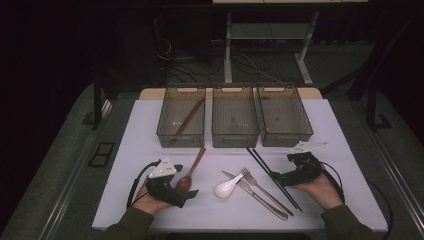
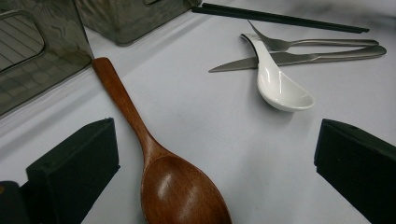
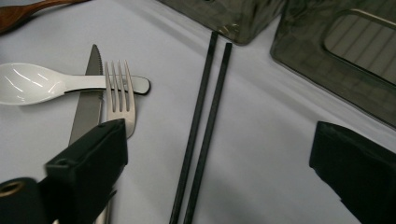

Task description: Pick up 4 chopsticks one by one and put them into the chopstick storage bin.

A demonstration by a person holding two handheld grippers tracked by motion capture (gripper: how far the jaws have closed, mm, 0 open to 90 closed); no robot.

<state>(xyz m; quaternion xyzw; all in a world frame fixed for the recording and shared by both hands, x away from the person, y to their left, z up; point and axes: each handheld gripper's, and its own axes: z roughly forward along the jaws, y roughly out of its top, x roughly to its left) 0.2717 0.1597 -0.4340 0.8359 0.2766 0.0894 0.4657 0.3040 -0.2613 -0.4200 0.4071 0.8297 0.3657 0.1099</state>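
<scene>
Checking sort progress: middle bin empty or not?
Empty. In the high view the middle bin shows a bare ribbed floor, while the left bin holds a wooden utensil.

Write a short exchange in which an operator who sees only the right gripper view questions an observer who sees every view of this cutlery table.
Operator: The black chopsticks lie ahead between the open jaws of the right gripper. Is anything in the bins already?
Observer: Yes. In the high view, the left bin holds a long wooden utensil, lying slantwise.
Operator: And where is the left gripper?
Observer: The left gripper is open, with its jaws on either side of the bowl of the wooden spoon on the table, not pressing on it.
</scene>
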